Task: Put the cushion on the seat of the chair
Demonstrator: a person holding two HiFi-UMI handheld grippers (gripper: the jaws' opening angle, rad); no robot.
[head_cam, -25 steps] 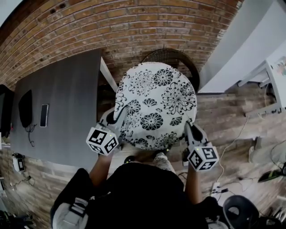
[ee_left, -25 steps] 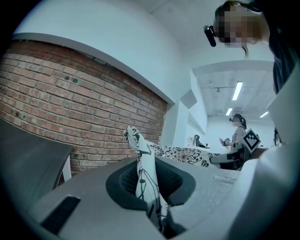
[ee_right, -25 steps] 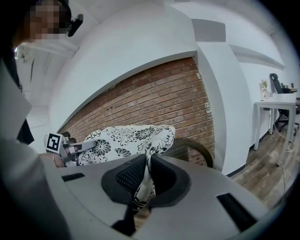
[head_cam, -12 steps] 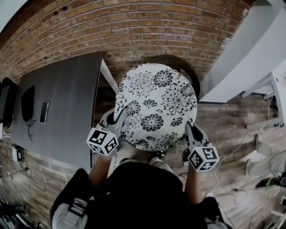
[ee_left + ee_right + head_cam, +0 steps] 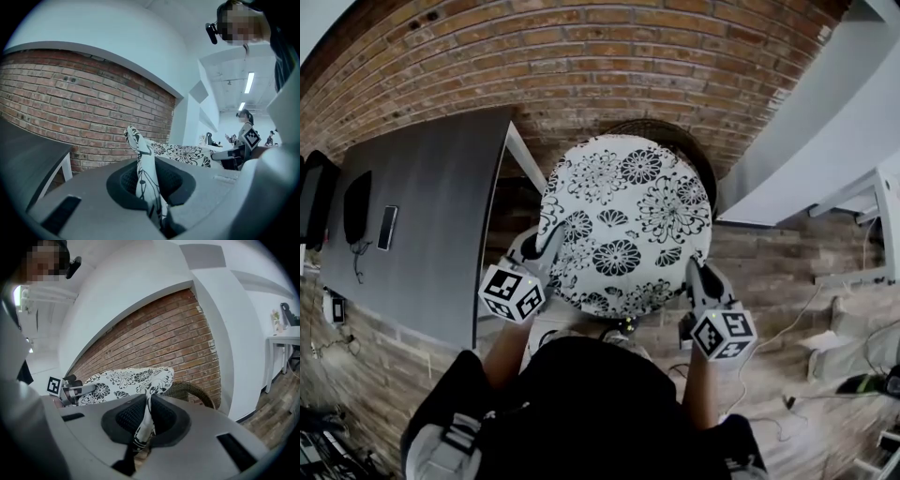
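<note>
The round white cushion with black flower print (image 5: 623, 230) hangs flat in the air. The left gripper (image 5: 546, 247) is pinched on its near-left edge and the right gripper (image 5: 695, 278) on its near-right edge, each with a fold of the cloth pressed between its 2 jaws. The dark woven wicker chair (image 5: 682, 139) by the brick wall (image 5: 581, 56) lies below and just ahead of the cushion, only its far rim showing past it. I judge the seat calls for a short, level carry forward and down, with both grippers about equally near.
</note>
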